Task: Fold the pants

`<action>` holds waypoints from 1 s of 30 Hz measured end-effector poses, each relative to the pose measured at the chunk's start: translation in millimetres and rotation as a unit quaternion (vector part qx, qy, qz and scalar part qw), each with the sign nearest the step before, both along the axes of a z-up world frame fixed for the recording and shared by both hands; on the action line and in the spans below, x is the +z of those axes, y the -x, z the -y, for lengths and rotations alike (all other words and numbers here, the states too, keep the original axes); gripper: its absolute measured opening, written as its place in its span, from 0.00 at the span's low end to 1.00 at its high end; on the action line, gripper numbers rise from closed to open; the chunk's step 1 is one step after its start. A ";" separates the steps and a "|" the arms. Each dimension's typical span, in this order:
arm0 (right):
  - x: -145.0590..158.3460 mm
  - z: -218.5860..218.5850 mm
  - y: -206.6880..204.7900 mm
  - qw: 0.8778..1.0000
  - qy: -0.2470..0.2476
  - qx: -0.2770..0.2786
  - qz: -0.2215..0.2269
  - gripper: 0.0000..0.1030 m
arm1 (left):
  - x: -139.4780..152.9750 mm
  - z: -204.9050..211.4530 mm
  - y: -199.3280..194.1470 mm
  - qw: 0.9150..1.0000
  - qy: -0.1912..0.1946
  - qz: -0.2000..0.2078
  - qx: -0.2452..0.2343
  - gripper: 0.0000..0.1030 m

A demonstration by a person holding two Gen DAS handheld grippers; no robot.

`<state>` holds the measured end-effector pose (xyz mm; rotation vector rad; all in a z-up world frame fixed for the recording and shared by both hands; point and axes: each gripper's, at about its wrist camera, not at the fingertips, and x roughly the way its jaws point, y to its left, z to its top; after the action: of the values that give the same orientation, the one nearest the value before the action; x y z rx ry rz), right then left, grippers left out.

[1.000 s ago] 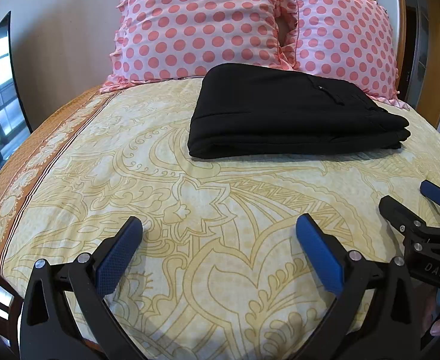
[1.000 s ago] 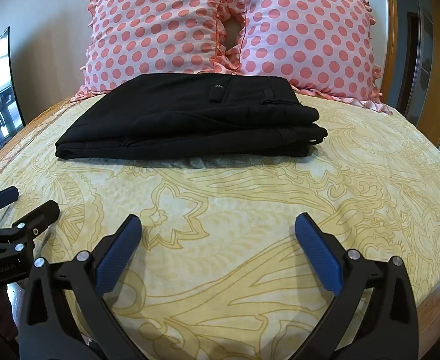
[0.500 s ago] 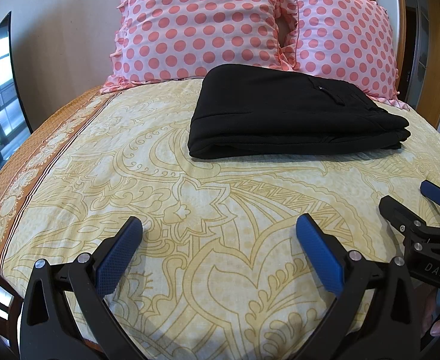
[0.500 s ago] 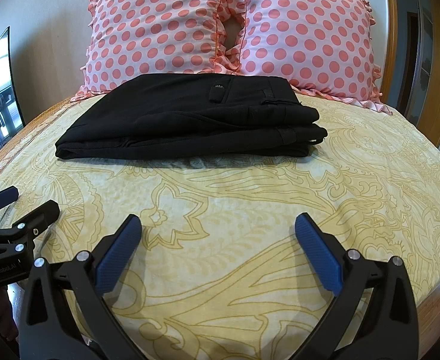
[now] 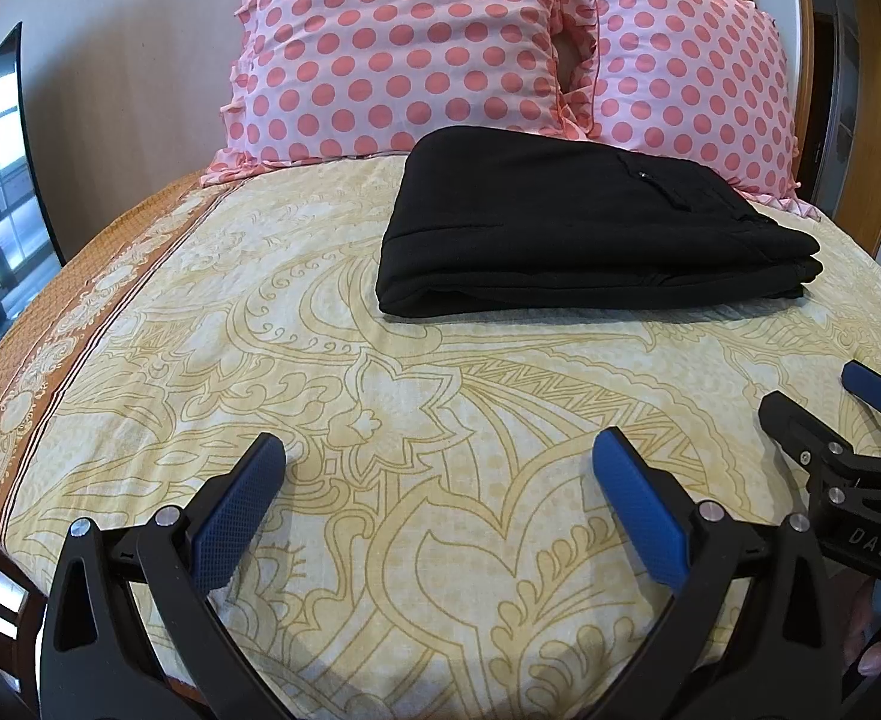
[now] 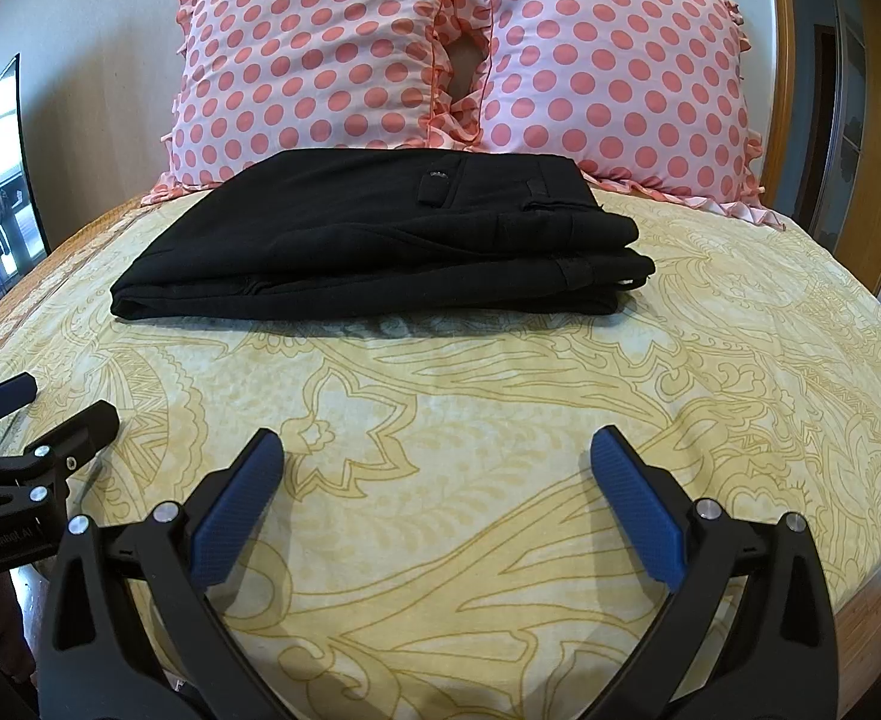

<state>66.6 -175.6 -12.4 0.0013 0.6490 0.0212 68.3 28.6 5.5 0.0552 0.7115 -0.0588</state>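
Pants (image 6: 380, 240) lie folded in a neat black stack at the far side of the bed (image 6: 500, 420), just before two pillows (image 6: 332, 60). Left gripper (image 5: 440, 480) and right gripper (image 6: 437, 477) hover near, jaws released, empty. Folding looks finished; at most a tidy remains.

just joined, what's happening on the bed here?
A person is holding a hand-held gripper in each hand over a bed with a yellow patterned sheet. The black pants lie folded into a compact stack near two pink polka-dot pillows. The left hand-held gripper and the right hand-held gripper are both open, holding nothing, and sit well short of the pants. The folding looks done.
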 end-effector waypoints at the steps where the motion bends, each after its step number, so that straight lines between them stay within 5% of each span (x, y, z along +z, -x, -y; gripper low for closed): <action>1: 0.2 0.1 -0.2 1.000 0.000 0.000 0.000 0.98 | 0.4 0.1 -0.5 1.000 0.000 -0.001 0.000 0.99; 30: -0.1 -0.5 0.1 1.000 0.000 -0.001 0.001 0.98 | -0.3 2.4 -1.6 1.000 0.001 -0.002 0.003 0.99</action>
<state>66.6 -175.1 -12.6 0.0018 0.6471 0.0187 70.0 26.2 5.2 0.0518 0.7159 -0.0541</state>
